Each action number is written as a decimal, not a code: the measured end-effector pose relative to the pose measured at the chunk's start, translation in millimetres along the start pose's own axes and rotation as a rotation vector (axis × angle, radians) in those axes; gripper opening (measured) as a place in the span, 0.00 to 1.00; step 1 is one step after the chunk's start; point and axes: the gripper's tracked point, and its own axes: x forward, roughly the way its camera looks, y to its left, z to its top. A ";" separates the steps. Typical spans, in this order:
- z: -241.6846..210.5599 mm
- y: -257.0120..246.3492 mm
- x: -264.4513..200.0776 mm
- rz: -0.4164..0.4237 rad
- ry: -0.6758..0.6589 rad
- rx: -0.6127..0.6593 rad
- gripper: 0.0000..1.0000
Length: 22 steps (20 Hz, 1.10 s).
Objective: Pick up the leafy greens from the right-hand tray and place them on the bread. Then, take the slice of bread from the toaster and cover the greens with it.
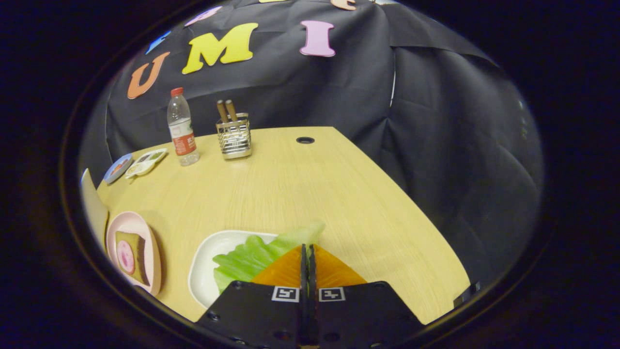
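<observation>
I'm looking down along the tongs [308, 252] and their two orange fingers [286, 270] are pressed flat together, tips touching with nothing showing between them. Right under and just ahead of those tips lies the leafy greens [254, 257], a pale green lettuce leaf sprawled across the white tray [203, 271], its far end poking out past the tray's rim onto the table [300, 189]. The fingers sit over the near part of the leaf, so I can't tell whether they touch it or just hang above it. Off to the left of the tray, near the table's edge, I see a pink plate [115, 232] carrying the bread [138, 252], a brown-crusted slice with a round pink piece of meat [126, 257] lying on top of it. The plate and the tray are near each other but apart, with bare wood between them. Far beyond the fingers, toward the back of the table, a water bottle [181, 128] with a red cap stands upright, and just beside it a metal wire holder [234, 138] has two wooden handles sticking up out of it. Left of the bottle, a few small flat dishes [145, 162] sit close together at the table's corner. A round dark hole [305, 140] marks the table's back edge.
</observation>
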 end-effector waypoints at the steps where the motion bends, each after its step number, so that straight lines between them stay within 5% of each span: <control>1: 8.1 -1.5 -8.3 -0.001 -0.023 0.008 0.00; 11: 65.5 39.0 -113.6 0.073 -0.188 -0.063 0.00; 22: 38.2 179.9 -171.9 0.244 -0.221 -0.229 0.00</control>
